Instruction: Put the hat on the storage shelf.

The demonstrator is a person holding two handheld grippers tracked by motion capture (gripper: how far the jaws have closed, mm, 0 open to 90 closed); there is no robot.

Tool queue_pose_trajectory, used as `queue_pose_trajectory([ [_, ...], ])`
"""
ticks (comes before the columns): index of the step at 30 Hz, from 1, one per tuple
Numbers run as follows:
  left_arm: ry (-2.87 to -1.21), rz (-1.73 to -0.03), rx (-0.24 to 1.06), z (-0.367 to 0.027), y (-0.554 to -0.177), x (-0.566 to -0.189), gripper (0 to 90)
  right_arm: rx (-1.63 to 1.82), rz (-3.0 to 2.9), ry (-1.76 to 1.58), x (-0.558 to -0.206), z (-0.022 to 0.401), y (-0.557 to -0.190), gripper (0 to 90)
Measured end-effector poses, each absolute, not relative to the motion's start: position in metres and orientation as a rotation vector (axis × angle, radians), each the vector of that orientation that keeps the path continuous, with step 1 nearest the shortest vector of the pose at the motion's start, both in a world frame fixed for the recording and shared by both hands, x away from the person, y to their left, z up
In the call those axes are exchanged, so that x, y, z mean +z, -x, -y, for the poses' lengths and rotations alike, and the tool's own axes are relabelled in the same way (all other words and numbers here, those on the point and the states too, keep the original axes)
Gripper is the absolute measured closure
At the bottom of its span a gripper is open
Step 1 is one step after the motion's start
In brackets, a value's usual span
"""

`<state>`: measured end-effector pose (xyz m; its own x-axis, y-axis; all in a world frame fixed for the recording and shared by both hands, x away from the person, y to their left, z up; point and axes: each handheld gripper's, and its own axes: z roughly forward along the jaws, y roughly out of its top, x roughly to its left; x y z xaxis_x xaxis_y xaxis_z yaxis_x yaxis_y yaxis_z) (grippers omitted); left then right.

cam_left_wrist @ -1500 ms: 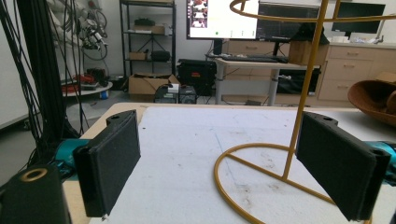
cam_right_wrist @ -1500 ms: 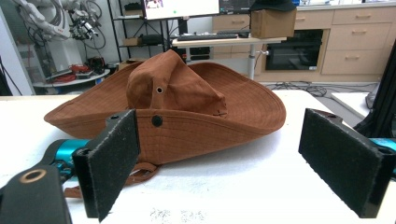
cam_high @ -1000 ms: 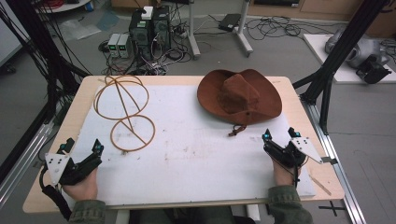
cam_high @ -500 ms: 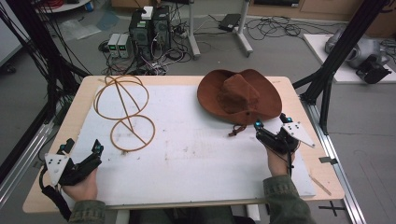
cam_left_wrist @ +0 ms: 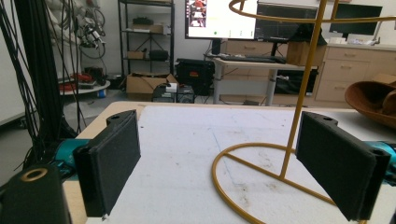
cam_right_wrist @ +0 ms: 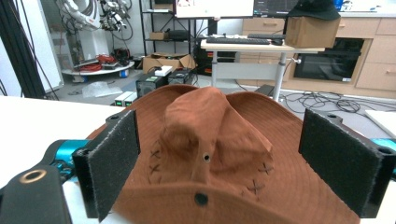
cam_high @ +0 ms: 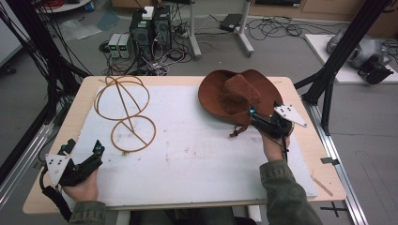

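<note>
Brown suede wide-brimmed hat (cam_high: 237, 96) lies crown-up at the far right of the white-topped table (cam_high: 197, 159), its chin cord trailing off the near edge of the brim toward the middle. It looks soft and light: the crown is dented and creased, and the brim curls up at the sides, so it will likely flex and sag rather than hold shape when lifted. The napped cloth should give the pads good friction, and nothing about it seems fragile.

Right gripper (cam_high: 264, 123) hovers at the near right edge of the brim, its jaws spread wide; in the right gripper view the hat (cam_right_wrist: 219, 154) sits between and beyond the two black pads (cam_right_wrist: 112, 161). Whether a jaw already touches the brim is hard to tell from above. The near brim edge is the natural place to pinch, since the crown is too broad and would just crush.

Left gripper (cam_high: 84, 157) rests at the near left of the table, jaws also spread, close to the base ring of the gold wire hat stand (cam_high: 124, 110).
</note>
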<state>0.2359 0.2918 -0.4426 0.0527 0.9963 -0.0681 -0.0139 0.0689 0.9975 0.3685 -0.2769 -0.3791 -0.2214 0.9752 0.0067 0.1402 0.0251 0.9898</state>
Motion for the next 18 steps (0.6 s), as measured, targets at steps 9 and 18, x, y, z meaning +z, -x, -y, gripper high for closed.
queue_pose_trajectory([
  [9, -1.166, -1.186, 1.120, -0.293, -0.235, -0.442, 14.3, 1.265, -1.518, -1.210, -0.372, 0.270, -0.393, 11.8],
  [18, -1.168, -1.181, 1.126, -0.294, -0.235, -0.442, 14.3, 1.232, -1.568, -1.231, -0.371, 0.269, -0.413, 11.8],
])
